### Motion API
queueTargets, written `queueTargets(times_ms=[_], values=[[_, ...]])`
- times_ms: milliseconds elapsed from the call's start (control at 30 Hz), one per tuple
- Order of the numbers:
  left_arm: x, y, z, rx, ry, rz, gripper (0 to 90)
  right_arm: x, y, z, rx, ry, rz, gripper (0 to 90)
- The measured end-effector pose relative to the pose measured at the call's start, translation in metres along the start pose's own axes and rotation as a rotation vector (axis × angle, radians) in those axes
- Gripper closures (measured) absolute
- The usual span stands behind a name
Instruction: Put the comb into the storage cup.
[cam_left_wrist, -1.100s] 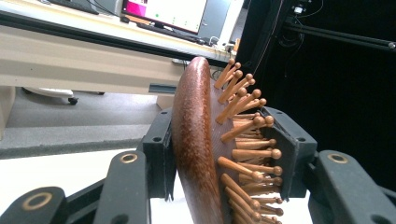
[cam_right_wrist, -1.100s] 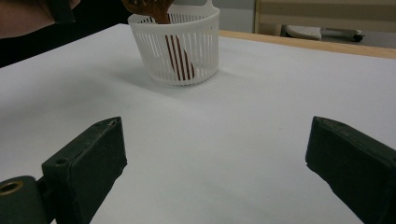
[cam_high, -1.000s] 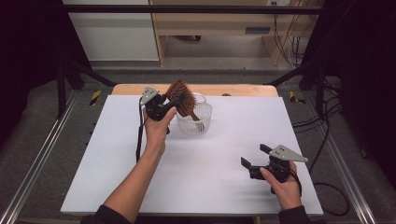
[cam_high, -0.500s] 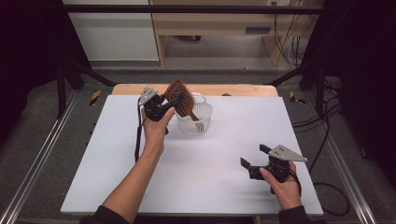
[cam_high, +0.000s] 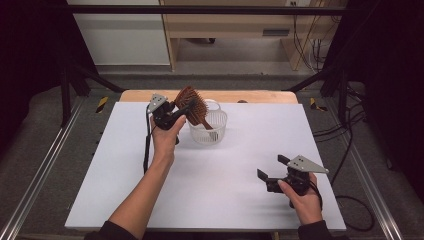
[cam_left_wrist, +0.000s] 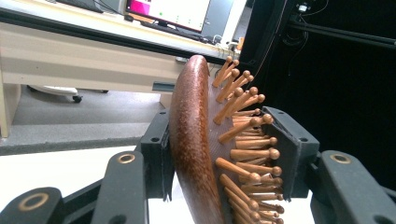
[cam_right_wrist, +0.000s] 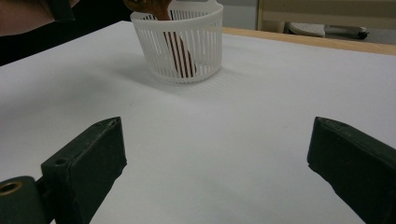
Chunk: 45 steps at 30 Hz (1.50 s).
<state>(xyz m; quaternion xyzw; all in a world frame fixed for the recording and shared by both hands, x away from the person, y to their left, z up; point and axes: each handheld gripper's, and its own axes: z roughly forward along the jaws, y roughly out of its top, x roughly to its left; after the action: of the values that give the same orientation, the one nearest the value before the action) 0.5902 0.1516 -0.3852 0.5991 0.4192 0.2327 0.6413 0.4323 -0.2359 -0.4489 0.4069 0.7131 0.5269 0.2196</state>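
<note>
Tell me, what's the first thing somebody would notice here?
The brown wooden hairbrush, pinched by its head in the left gripper at the far side of the white table, handle poking down into a little white slotted basket. Next, the right gripper, resting open and empty near the front right corner.

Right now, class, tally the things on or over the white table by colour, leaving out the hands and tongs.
Brown: 1, the hairbrush
White: 1, the slotted basket
Total: 2
</note>
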Motion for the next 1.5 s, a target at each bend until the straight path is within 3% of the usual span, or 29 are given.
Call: queueTargets(times_ms=[500,1133,1500], values=[[0.006,-0.002,-0.002,0.004,0.006,0.002,46.5,0.000,0.000,0.001,0.005,-0.002,-0.004,4.9],[0.018,-0.008,-0.005,0.018,0.019,-0.039,43.4,0.000,-0.001,0.001,0.011,0.003,-0.005,4.9],[0.018,-0.010,-0.002,0.025,0.020,-0.053,41.7,0.001,-0.001,0.002,0.012,0.009,-0.002,4.9]])
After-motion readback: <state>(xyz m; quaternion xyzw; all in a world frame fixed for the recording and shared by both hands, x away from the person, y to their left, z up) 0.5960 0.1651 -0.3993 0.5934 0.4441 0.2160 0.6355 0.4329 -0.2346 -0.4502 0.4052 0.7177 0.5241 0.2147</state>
